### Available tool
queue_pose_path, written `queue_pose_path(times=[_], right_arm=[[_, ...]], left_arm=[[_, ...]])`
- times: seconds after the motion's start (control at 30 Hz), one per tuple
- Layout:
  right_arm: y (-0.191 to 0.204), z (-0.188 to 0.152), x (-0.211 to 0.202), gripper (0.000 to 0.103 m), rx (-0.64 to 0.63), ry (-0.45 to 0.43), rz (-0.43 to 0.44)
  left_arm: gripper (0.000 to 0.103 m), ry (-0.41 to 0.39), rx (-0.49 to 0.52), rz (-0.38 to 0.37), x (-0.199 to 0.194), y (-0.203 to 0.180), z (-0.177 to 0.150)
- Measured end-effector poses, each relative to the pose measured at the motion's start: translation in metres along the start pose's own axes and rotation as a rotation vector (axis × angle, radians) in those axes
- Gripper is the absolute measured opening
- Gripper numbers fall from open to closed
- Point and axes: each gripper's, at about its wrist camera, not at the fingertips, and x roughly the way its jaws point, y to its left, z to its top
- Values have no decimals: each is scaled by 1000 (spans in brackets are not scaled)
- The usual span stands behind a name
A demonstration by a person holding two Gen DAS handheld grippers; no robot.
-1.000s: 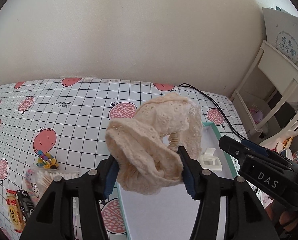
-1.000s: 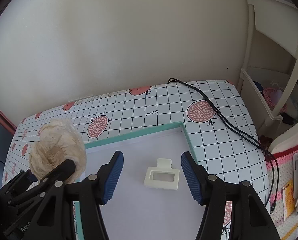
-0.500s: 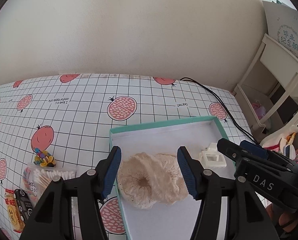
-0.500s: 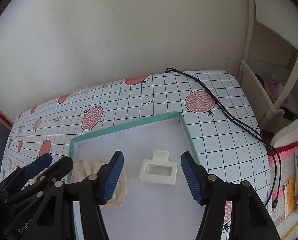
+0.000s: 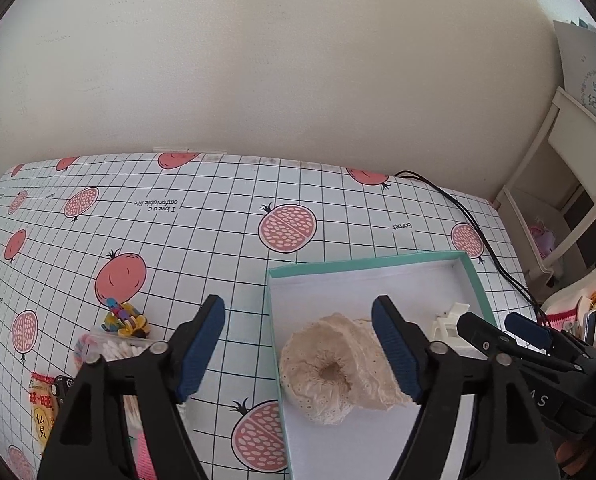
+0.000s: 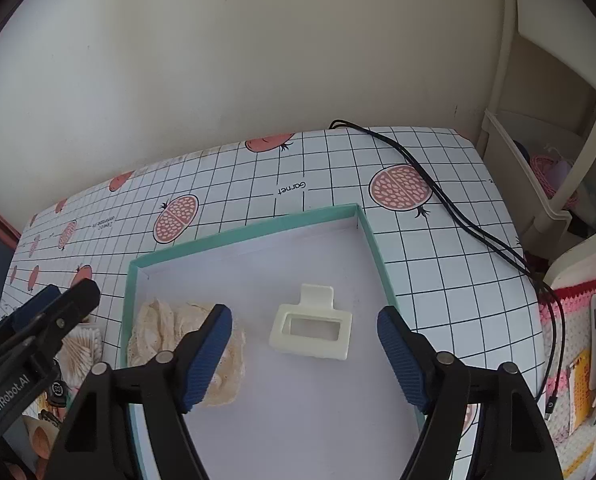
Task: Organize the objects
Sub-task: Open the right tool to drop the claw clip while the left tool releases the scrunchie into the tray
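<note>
Inside the teal-rimmed box (image 6: 257, 229), a cream lace scrunchie (image 5: 338, 368) lies at its left side, with a white hair claw (image 6: 312, 326) near the centre. Above the box, the left gripper (image 5: 298, 344) and right gripper (image 6: 304, 354) both stand wide open, holding nothing.

— Where's the lace scrunchie (image 5: 332, 372)?
— Cream, crumpled ring, lying flat in the teal box (image 6: 249, 229), near-left corner by the left wall.
— And the clip?
— My white rectangular hair clip (image 6: 312, 330) lies flat mid-box, right of it, apart.
</note>
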Motion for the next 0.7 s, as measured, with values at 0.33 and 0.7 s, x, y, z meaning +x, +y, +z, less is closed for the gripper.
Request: queue_pose_path(times=[0.33, 0.7], right_arm=[[5, -2, 3, 103, -22, -3, -6], [2, -2, 5, 103, -12, 3, -17]], left_arm=[[89, -19, -65, 45, 2, 21, 2], [90, -32, -69, 69, 1, 25, 0]])
